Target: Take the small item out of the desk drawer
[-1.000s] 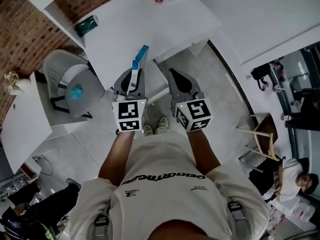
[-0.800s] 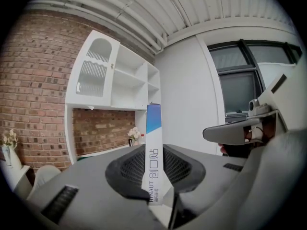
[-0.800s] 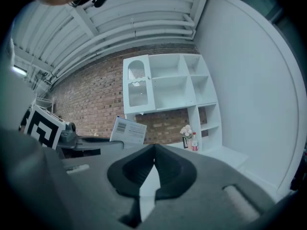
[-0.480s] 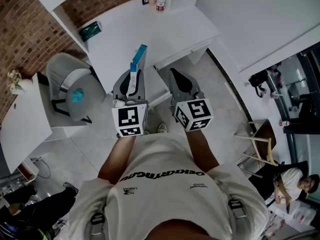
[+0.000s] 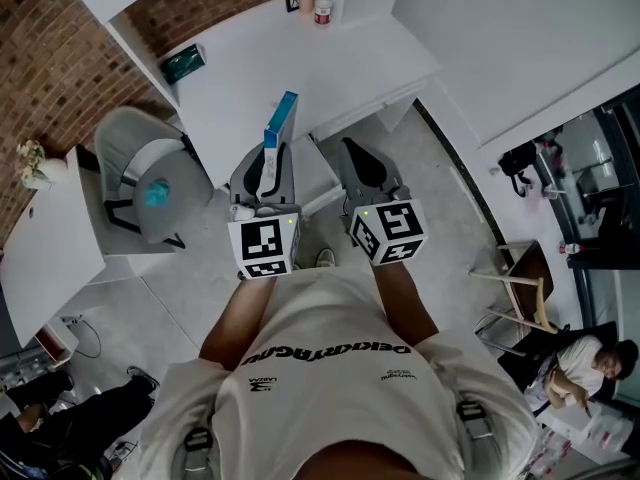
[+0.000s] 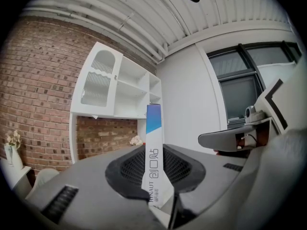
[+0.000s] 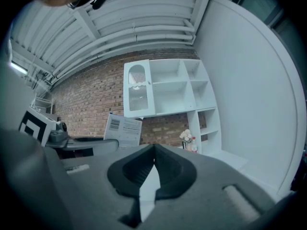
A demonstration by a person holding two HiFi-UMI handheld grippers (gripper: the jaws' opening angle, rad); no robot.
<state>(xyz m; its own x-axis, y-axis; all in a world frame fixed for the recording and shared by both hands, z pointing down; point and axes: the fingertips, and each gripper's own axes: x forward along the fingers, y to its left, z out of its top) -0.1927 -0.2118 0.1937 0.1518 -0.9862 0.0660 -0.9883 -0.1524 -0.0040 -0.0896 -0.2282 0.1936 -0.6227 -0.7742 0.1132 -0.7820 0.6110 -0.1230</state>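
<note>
A slim white and blue box (image 5: 279, 126) stands upright between the jaws of my left gripper (image 5: 267, 163), which is shut on its lower part. In the left gripper view the box (image 6: 154, 159) rises straight up from the dark pads. My right gripper (image 5: 358, 158) hangs beside it at the same height, shut and empty, with its jaws meeting at a point (image 7: 153, 150). Both grippers hover in front of the white desk (image 5: 300, 58), over its near edge. The right gripper view shows the back of the box (image 7: 123, 130) with a barcode. No drawer can be made out.
A grey chair (image 5: 140, 168) with a teal item (image 5: 154, 192) on its seat stands at the left of the desk. On the desk lie a dark green packet (image 5: 183, 63), a bottle (image 5: 322, 3) and flowers. A wooden stool (image 5: 520, 288) and a seated person (image 5: 590, 363) are at the right.
Both grippers have kept their places and the box stays gripped. The head view has shifted a little, so the desk and chair sit slightly lower in the picture.
</note>
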